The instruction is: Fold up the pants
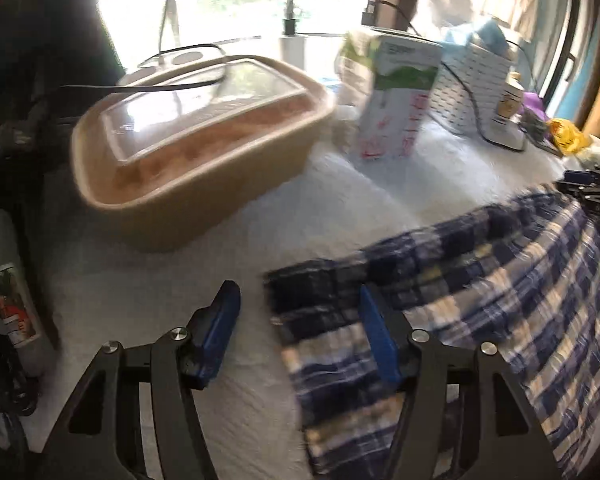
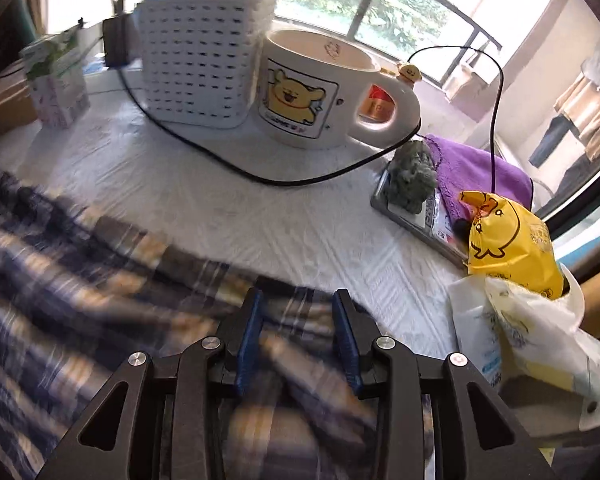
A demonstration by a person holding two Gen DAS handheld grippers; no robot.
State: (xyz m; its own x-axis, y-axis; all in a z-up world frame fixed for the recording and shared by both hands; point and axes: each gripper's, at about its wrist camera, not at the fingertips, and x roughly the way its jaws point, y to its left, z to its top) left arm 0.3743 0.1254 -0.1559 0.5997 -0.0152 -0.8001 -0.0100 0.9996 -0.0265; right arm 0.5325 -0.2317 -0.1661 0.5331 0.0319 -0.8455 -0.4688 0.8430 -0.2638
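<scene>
Blue and white plaid pants lie spread on the white quilted table cover. My left gripper stands open at their left edge. The cloth's corner lies between the blue pads without being pressed, and the right pad rests over the fabric. In the right wrist view the pants run off to the left, blurred. My right gripper is shut on a bunched fold of them at the far edge, with cloth filling the gap between its pads. The right gripper also shows at the left wrist view's right rim.
A tan tub with a clear lid stands close beyond the left gripper, then a carton and a white basket. A bear mug, a black cable, a tray and a yellow bag crowd the right side.
</scene>
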